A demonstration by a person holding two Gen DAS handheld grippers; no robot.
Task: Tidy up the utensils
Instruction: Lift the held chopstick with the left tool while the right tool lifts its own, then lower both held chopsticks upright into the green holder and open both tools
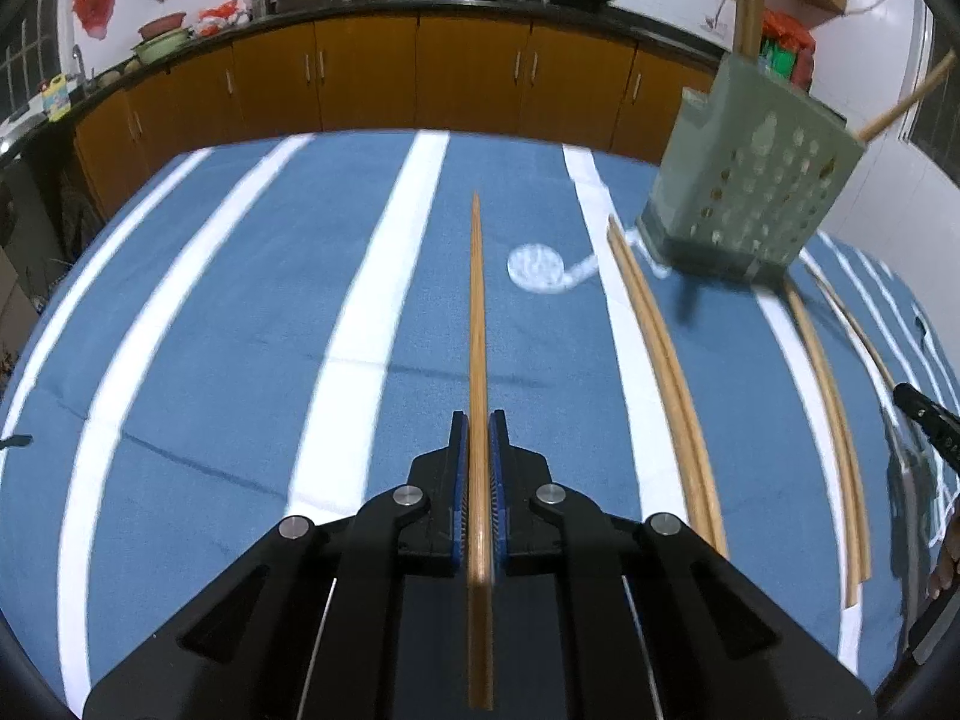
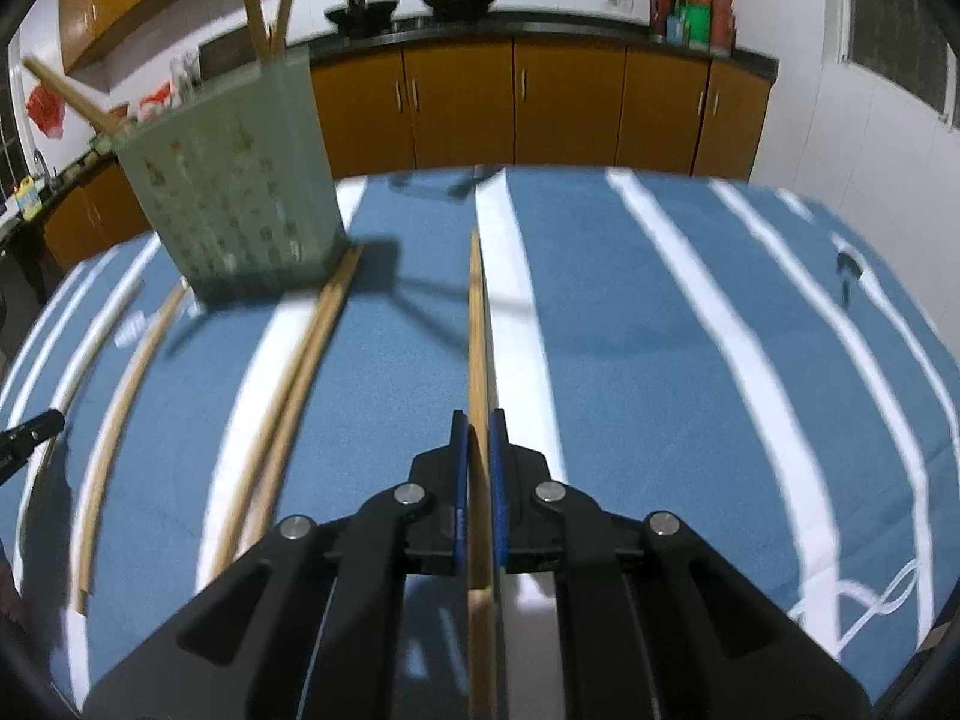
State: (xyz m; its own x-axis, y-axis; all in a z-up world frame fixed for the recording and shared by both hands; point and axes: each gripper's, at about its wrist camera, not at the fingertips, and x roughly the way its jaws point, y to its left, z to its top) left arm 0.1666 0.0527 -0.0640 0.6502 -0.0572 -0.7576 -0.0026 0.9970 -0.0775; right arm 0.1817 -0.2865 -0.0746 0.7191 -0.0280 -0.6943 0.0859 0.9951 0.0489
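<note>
My left gripper (image 1: pixel 478 420) is shut on a wooden chopstick (image 1: pixel 477 324) that runs straight ahead over the blue striped cloth (image 1: pixel 240 312). My right gripper (image 2: pixel 478 420) is likewise shut on another wooden chopstick (image 2: pixel 477 324). A pale green perforated utensil holder (image 1: pixel 750 186) stands at the right of the left wrist view with chopsticks poking out of its top; the same holder (image 2: pixel 234 192) sits at the left of the right wrist view. A loose pair of chopsticks (image 1: pixel 666 372) lies on the cloth before the holder, and more chopsticks (image 1: pixel 828 408) lie further right.
The cloth covers a table with white stripes. The pair of chopsticks (image 2: pixel 288 396) and another curved-looking one (image 2: pixel 120 414) lie left of my right gripper. Brown kitchen cabinets (image 1: pixel 420 72) with a dark counter stand behind the table. The other gripper's black tip (image 1: pixel 924 414) shows at the right edge.
</note>
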